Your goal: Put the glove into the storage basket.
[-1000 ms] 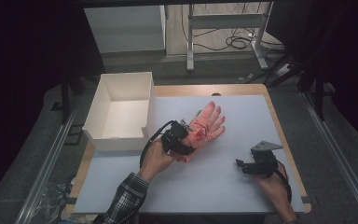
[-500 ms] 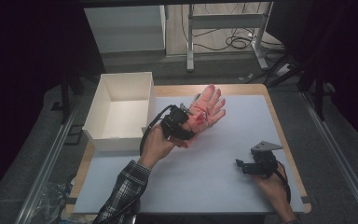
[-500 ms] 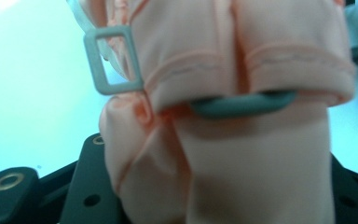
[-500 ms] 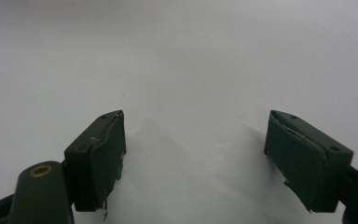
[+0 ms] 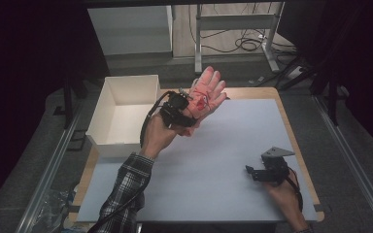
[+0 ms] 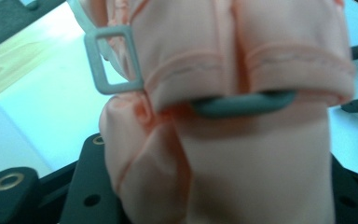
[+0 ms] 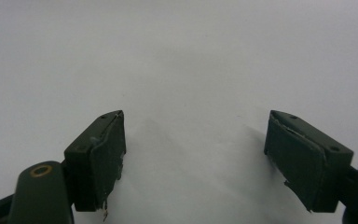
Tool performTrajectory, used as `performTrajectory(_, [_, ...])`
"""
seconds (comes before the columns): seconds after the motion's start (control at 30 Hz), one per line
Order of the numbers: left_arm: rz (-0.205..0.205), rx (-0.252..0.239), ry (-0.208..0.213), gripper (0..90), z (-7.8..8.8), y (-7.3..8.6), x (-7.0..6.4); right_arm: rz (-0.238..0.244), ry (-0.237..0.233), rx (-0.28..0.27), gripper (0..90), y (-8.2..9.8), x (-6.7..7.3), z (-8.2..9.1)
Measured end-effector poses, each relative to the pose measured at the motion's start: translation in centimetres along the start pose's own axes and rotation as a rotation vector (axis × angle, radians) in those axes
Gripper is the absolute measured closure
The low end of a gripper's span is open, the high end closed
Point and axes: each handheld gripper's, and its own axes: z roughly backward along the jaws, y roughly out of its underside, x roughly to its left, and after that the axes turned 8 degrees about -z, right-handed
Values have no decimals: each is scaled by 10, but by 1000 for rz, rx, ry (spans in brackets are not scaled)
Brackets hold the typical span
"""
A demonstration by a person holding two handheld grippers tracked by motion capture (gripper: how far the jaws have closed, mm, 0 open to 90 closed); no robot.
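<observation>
Your glove point(image 5: 207, 93) is peach-pink with a grey buckle point(image 6: 114, 60); it hangs above the far left part of the worktop point(image 5: 223, 160), fingers spread and pointing up and away, just right of the white box point(image 5: 121, 114); your left hand-held gripper point(image 5: 180, 110) is clamped on its cuff end; your right hand-held gripper point(image 5: 267, 171) sits near the right edge, well apart from the glove, jaws spread wide with nothing between them.
</observation>
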Motion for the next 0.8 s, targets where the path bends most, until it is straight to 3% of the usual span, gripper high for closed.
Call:
performTrajectory(0.4, [68,-4,-84,510,31,4,33,-1,0,2,207,0,0,0])
performTrajectory(0.8, [164,-40,-167,507,61,21,66,1,1,0,208,0,0,0])
